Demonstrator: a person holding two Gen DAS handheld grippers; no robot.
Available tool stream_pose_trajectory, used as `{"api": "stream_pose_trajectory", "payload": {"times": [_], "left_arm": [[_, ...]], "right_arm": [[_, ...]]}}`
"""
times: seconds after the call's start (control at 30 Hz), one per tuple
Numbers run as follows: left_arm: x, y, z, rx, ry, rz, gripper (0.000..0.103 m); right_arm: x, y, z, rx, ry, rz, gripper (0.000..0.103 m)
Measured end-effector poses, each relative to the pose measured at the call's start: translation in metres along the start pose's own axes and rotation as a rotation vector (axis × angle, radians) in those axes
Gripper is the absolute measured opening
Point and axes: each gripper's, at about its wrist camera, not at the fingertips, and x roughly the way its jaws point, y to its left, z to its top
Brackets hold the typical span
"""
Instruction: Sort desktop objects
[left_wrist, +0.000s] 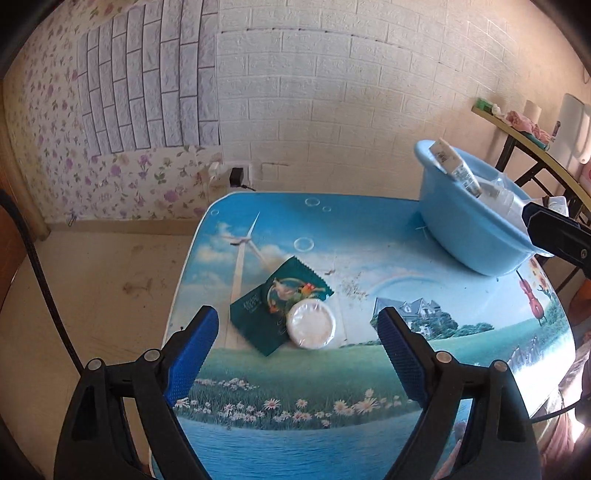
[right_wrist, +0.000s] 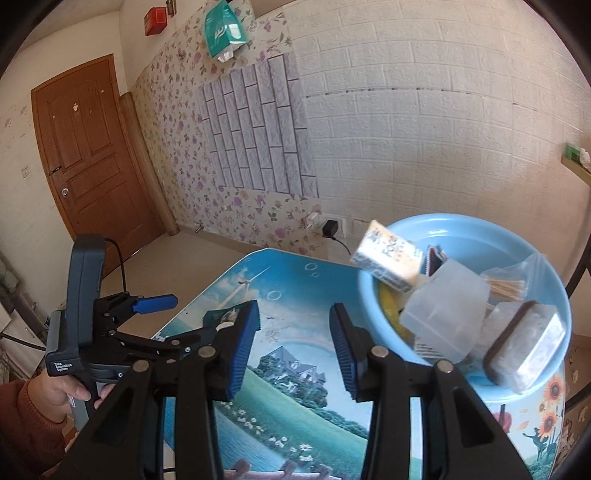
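A dark green packet (left_wrist: 271, 308) lies on the picture-printed table (left_wrist: 325, 373), and a round white wrapped puck (left_wrist: 312, 324) rests on its right corner. My left gripper (left_wrist: 297, 318) hovers over both, open wide with nothing between the blue pads. At the table's far right stands a light blue basin (right_wrist: 436, 225) holding a small printed box (right_wrist: 388, 266), a translucent plastic tub (right_wrist: 443, 310), a bag of toothpicks (right_wrist: 506, 284) and a brown-edged wrapped block (right_wrist: 524, 347). My right gripper (right_wrist: 293, 315) hangs left of the basin, open and empty.
A hand (right_wrist: 59, 391) holds the left gripper's handle (right_wrist: 85, 295) over the table's left edge. Chargers (left_wrist: 236, 176) are plugged into the wall behind the table. A dark-framed shelf (left_wrist: 517, 136) stands at the right, a wooden door (right_wrist: 92, 147) at the left.
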Motion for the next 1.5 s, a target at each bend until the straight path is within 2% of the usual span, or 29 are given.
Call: {"api": "stream_pose_trajectory", "payload": {"times": [0.1,0.23,0.33,0.43,0.5,0.6,0.83,0.93,1.1,1.13,1.17,1.23,1.3,1.43,1.5], "left_arm": [[0.011,-0.003,-0.005,0.005,0.025,-0.009,0.088],[0.026,-0.020,-0.007,0.067,0.049,-0.011,0.087],[0.035,-0.029,-0.008,0.108,0.071,-0.026,0.073],[0.044,-0.030,-0.008,0.125,0.098,-0.021,0.056],[0.044,-0.027,-0.009,0.127,0.085,-0.014,0.036],[0.040,-0.016,-0.010,0.098,0.080,-0.061,0.036],[0.024,0.008,-0.020,0.063,0.057,-0.062,0.036],[0.017,0.023,-0.023,0.038,0.053,-0.050,0.036],[0.009,0.043,-0.025,0.011,0.040,-0.011,0.036],[0.007,0.047,-0.025,0.006,0.036,-0.004,0.036],[0.006,0.050,-0.025,0.001,0.033,0.003,0.036],[0.003,0.056,-0.024,-0.009,0.025,0.012,0.036],[0.001,0.060,-0.024,-0.018,0.018,0.017,0.036],[-0.003,0.064,-0.023,-0.028,0.009,0.017,0.036],[-0.004,0.063,-0.022,-0.026,0.006,0.017,0.036]], "right_arm": [[0.018,0.009,-0.002,-0.014,0.041,0.002,0.041],[0.039,0.013,-0.004,-0.003,0.080,0.009,0.041],[0.051,0.011,-0.003,0.007,0.101,0.008,0.041],[0.065,0.009,-0.002,0.019,0.124,0.005,0.041],[0.073,0.009,-0.002,0.031,0.138,0.009,0.041],[0.084,0.010,-0.003,0.041,0.160,0.023,0.041],[0.114,0.013,-0.004,0.061,0.221,0.055,0.042],[0.125,0.021,-0.004,0.040,0.237,0.068,0.053],[0.143,0.037,-0.006,0.007,0.271,0.077,0.055],[0.149,0.041,-0.006,-0.006,0.279,0.078,0.058],[0.156,0.045,-0.006,-0.022,0.289,0.075,0.066],[0.167,0.051,-0.008,-0.048,0.308,0.058,0.070],[0.177,0.054,-0.011,-0.070,0.327,0.036,0.070],[0.181,0.062,-0.012,-0.142,0.305,-0.003,0.070],[0.180,0.064,-0.012,-0.174,0.300,-0.012,0.057]]}}
